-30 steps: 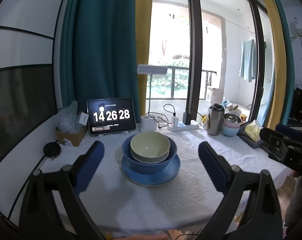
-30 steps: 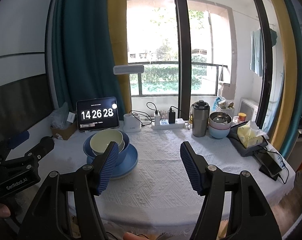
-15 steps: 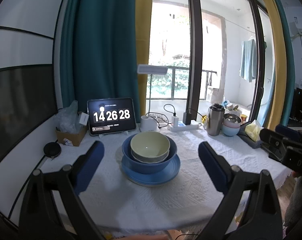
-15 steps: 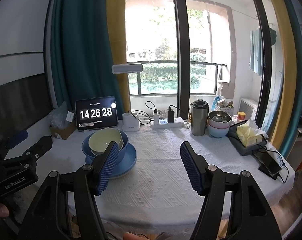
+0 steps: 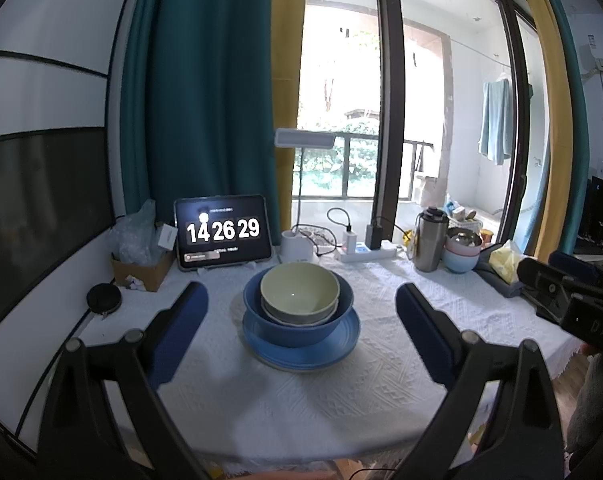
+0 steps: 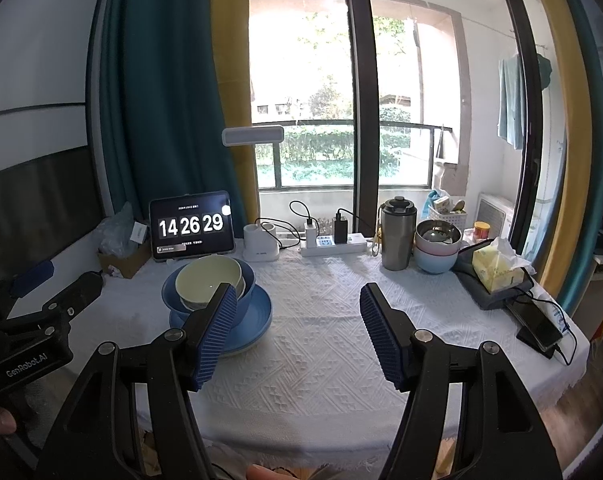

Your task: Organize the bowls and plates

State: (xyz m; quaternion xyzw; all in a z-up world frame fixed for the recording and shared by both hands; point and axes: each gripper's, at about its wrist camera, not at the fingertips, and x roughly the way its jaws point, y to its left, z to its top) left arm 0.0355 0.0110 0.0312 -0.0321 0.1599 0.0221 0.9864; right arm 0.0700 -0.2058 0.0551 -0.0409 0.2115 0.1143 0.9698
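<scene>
on white tablecloth (image 5: 301, 408), stacked bowls (image 5: 299, 300), window (image 6: 305, 92) behind

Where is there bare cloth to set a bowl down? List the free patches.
Free: the cloth right of the blue plate, running toward the black phone, and the strip in front of the plate near the table edge. Crowded: the back row, from the tablet past the power strip and steel tumbler to the tissue pack.

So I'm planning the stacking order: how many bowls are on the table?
5, maybe more hidden. Three nest on the blue plate: cream bowl in a grey bowl in the blue bowl. By the flask, a pink bowl sits in a light-blue one.
</scene>
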